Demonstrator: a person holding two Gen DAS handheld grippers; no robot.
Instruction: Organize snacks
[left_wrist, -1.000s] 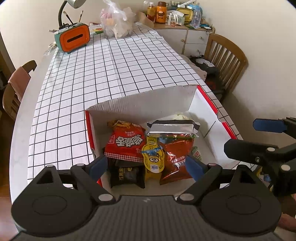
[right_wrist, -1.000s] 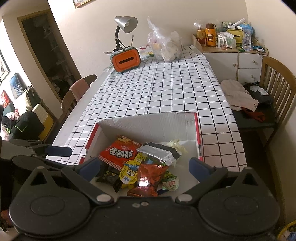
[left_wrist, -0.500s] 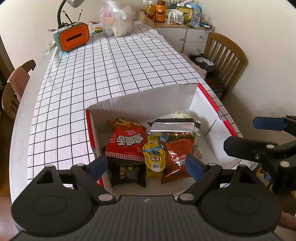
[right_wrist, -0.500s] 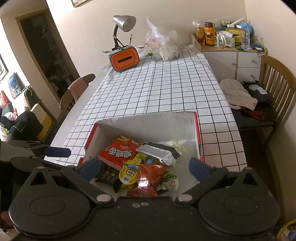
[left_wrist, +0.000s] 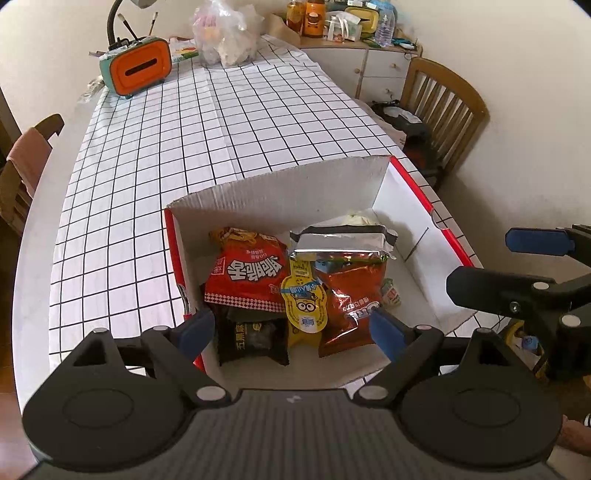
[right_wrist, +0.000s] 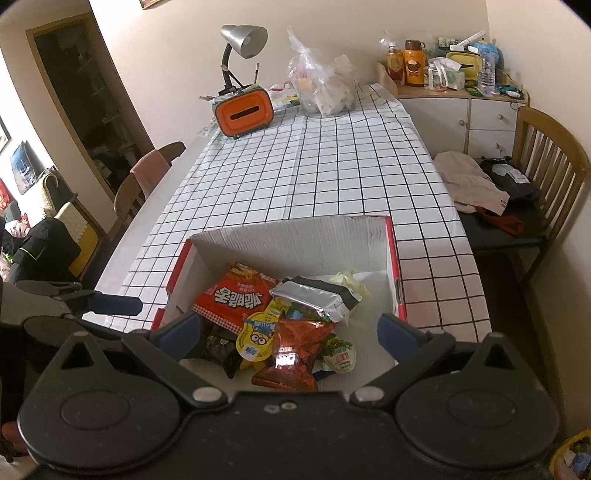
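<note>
An open white cardboard box (left_wrist: 280, 192) with red outer sides sits at the near end of the checked table; it also shows in the right wrist view (right_wrist: 295, 240). Inside lie a red snack bag (left_wrist: 251, 273), a silver-topped bag (left_wrist: 341, 245), a yellow minion packet (left_wrist: 304, 304), an orange-red bag (left_wrist: 351, 299) and a black packet (left_wrist: 253, 338). My left gripper (left_wrist: 291, 326) is open and empty above the box's near edge. My right gripper (right_wrist: 291, 328) is open and empty, also above the near edge; it shows at the right of the left wrist view (left_wrist: 517, 266).
An orange tissue box (right_wrist: 243, 110), a desk lamp (right_wrist: 243, 40) and a plastic bag (right_wrist: 321, 85) stand at the table's far end. A wooden chair (right_wrist: 546, 158) with clothes is on the right, another chair (right_wrist: 147, 173) on the left. A cluttered cabinet (right_wrist: 461, 107) stands behind.
Both grippers have drifted slightly; the view of the box has barely shifted. Nothing was taken hold of or let go.
</note>
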